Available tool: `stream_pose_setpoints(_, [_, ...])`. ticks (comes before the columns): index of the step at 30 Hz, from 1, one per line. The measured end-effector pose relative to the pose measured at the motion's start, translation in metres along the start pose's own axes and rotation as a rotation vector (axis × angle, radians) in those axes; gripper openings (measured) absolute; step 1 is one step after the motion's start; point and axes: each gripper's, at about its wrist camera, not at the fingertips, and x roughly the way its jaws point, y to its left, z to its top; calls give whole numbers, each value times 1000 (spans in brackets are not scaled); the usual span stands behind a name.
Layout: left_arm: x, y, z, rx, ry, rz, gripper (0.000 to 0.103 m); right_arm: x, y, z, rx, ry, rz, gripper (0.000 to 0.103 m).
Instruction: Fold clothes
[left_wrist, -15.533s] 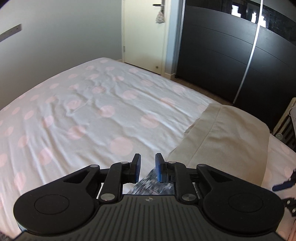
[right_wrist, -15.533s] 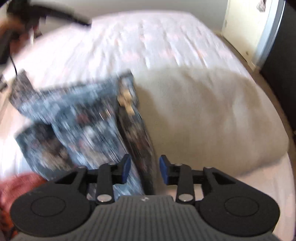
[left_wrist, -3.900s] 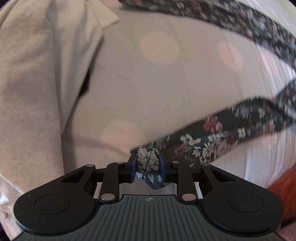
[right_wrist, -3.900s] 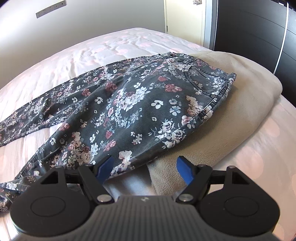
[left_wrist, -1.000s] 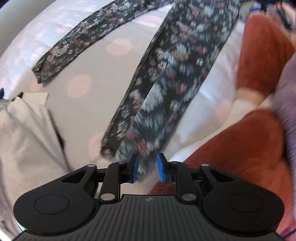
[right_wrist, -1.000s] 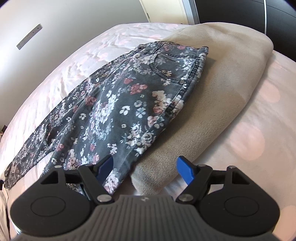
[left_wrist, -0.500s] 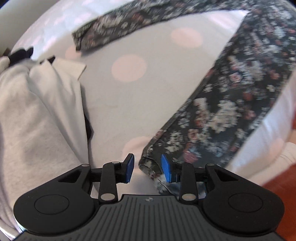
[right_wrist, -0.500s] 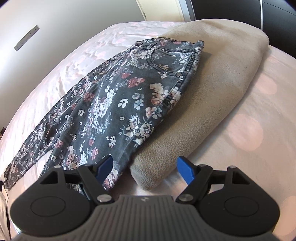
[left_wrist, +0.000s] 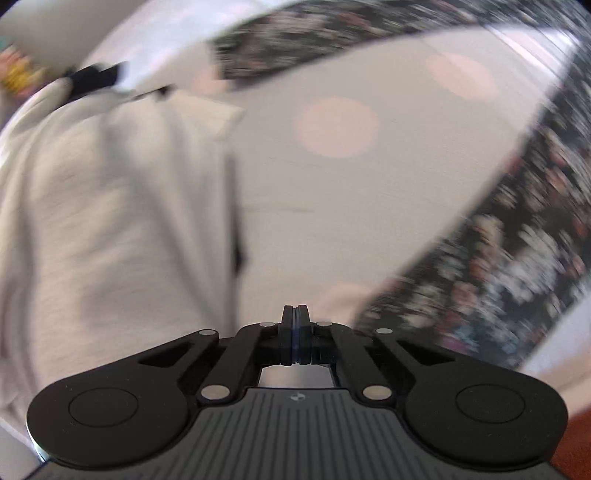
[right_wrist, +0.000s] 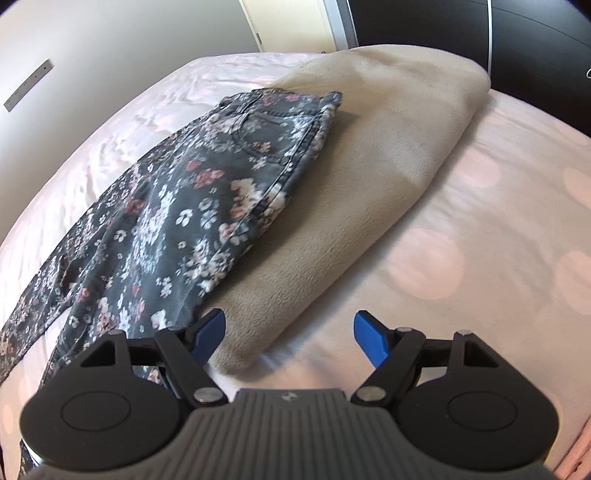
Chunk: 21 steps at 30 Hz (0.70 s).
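The left gripper (left_wrist: 295, 320) had its fingers pressed together with nothing between them, a blurred trouser leg (left_wrist: 509, 266) just to its right and a grey garment (left_wrist: 110, 229) to its left. The right gripper (right_wrist: 289, 332) stood wide open above the bed (right_wrist: 480, 229), the floral trousers (right_wrist: 177, 206) lying partly on a beige blanket (right_wrist: 369, 155).
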Motion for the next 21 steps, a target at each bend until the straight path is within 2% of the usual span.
stream_pose_setpoints(5, [-1,2,-8,13,-21,-106,0,3,4,2,-13,-1,14,79])
stream_pose_setpoints(7, [-2,2,-11,19,-29,-148,5,3,6,1,-19,-2,24,79])
stream_pose_setpoints(9, [-3,2,-14,26,-38,-186,32,4,10,-1,-31,-1,27,79])
stream_pose_setpoints(11, [0,-5,-16,48,-34,-182,45,5,13,-2,-38,2,33,79])
stream_pose_setpoints(12, [3,-9,-15,59,-27,-177,47,6,14,-3,-40,6,37,79])
stream_pose_setpoints(17, [19,-28,-16,96,21,-161,45,8,19,-8,-41,19,37,79])
stream_pose_setpoints(19, [26,-32,-18,75,42,-187,26,8,19,-11,-41,25,35,79])
stream_pose_setpoints(21, [25,-37,-20,87,26,-174,17,9,19,-13,-42,30,32,79])
